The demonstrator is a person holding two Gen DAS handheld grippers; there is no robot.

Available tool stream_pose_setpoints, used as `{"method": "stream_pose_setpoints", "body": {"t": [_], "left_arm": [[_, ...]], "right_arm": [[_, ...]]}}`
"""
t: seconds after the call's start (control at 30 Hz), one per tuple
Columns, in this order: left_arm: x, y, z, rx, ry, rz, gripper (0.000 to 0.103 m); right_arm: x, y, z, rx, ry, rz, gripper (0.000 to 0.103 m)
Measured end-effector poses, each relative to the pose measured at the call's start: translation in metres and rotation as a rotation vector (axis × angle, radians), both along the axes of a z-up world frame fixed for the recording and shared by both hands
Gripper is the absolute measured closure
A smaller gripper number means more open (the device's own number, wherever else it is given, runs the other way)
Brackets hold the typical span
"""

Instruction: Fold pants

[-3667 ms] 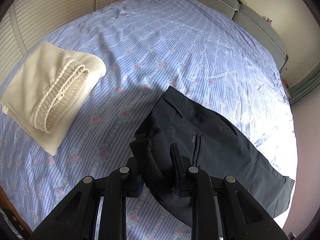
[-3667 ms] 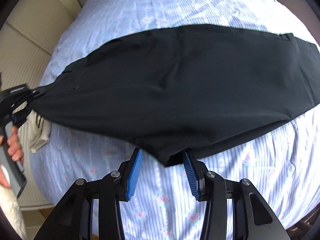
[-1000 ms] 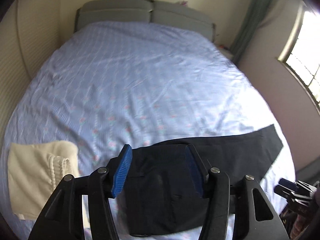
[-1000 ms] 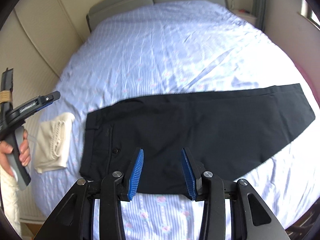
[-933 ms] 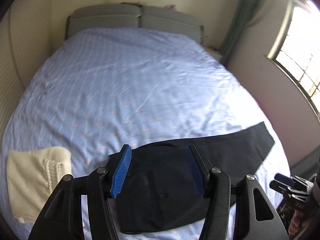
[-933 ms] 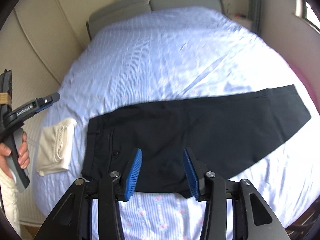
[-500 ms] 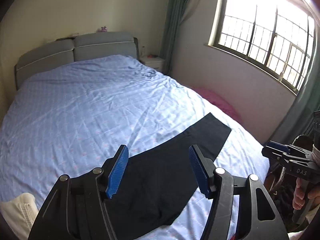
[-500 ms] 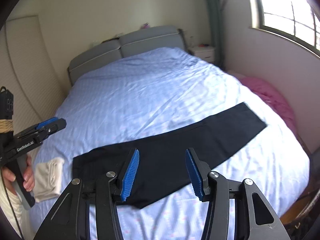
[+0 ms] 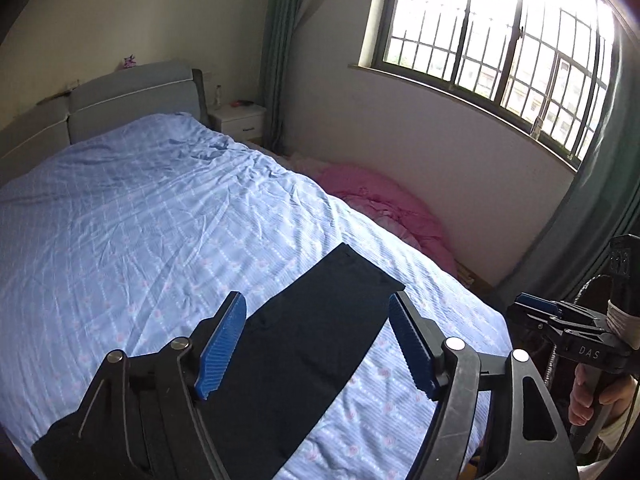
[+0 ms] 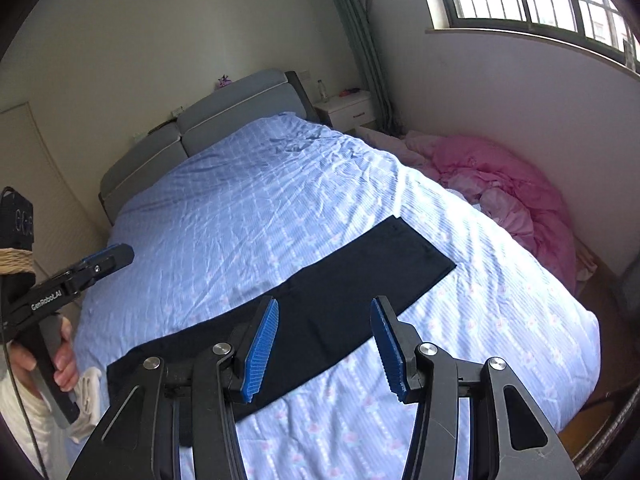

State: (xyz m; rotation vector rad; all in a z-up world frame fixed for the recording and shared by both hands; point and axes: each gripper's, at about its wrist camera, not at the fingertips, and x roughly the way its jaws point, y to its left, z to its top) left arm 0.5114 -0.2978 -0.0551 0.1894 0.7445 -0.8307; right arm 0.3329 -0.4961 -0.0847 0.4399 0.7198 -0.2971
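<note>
The black pants [image 9: 312,332] lie flat in a long strip across the near part of the blue bed [image 9: 140,216], legs together, hems pointing to the far right. They also show in the right wrist view [image 10: 344,300]. My left gripper [image 9: 316,344] is open and empty, held above the pants. My right gripper [image 10: 324,344] is open and empty, also above the pants. Each gripper shows in the other's view, the left [image 10: 72,276] at the left side and the right [image 9: 560,320] at the right side, both off the bed.
A pink quilt [image 10: 512,200] is heaped on the floor between the bed and the window wall. A folded cream garment [image 10: 86,396] lies at the bed's near left. A grey headboard [image 10: 224,120] and a white nightstand [image 10: 348,110] stand at the far end.
Both grippers have let go of the pants, opened, and pulled up and back from the bed. Both views have swung right toward the hems and the window.
</note>
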Motion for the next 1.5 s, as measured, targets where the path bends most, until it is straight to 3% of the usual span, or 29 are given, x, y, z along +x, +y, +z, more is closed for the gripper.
{"method": "stream_pose_setpoints", "body": {"t": [0.13, 0.3, 0.4, 0.63, 0.8, 1.03, 1.1, 1.17, 1.23, 1.3, 1.5], "left_arm": [[0.029, -0.084, -0.016, 0.037, 0.016, -0.063, 0.017], [0.069, -0.174, -0.055, 0.107, 0.051, -0.198, 0.016], [0.102, -0.228, -0.097, 0.160, 0.085, -0.270, 0.016], [0.163, -0.308, -0.205, 0.344, 0.177, -0.330, 0.019], [0.178, -0.340, -0.256, 0.434, 0.209, -0.372, 0.026], [0.191, -0.362, -0.299, 0.500, 0.304, -0.377, 0.040], [0.192, -0.364, -0.303, 0.500, 0.315, -0.381, 0.042], [0.191, -0.364, -0.307, 0.494, 0.349, -0.386, 0.050], [0.190, -0.363, -0.306, 0.476, 0.378, -0.405, 0.072], [0.183, -0.362, -0.298, 0.481, 0.310, -0.412, 0.086], [0.178, -0.363, -0.284, 0.464, 0.282, -0.447, 0.088]], "right_arm": [[0.022, -0.062, -0.023, 0.032, 0.019, -0.031, 0.053], [0.052, -0.125, -0.068, 0.113, 0.020, -0.109, 0.054], [0.067, -0.154, -0.105, 0.172, 0.018, -0.177, 0.055], [0.097, -0.203, -0.189, 0.287, 0.052, -0.282, 0.060], [0.114, -0.223, -0.244, 0.391, 0.101, -0.328, 0.066], [0.131, -0.232, -0.276, 0.427, 0.146, -0.355, 0.067], [0.128, -0.234, -0.283, 0.453, 0.146, -0.376, 0.067], [0.127, -0.236, -0.289, 0.485, 0.143, -0.377, 0.067], [0.128, -0.236, -0.293, 0.482, 0.149, -0.378, 0.069], [0.129, -0.237, -0.294, 0.483, 0.162, -0.385, 0.074], [0.119, -0.240, -0.292, 0.474, 0.161, -0.422, 0.080]]}}
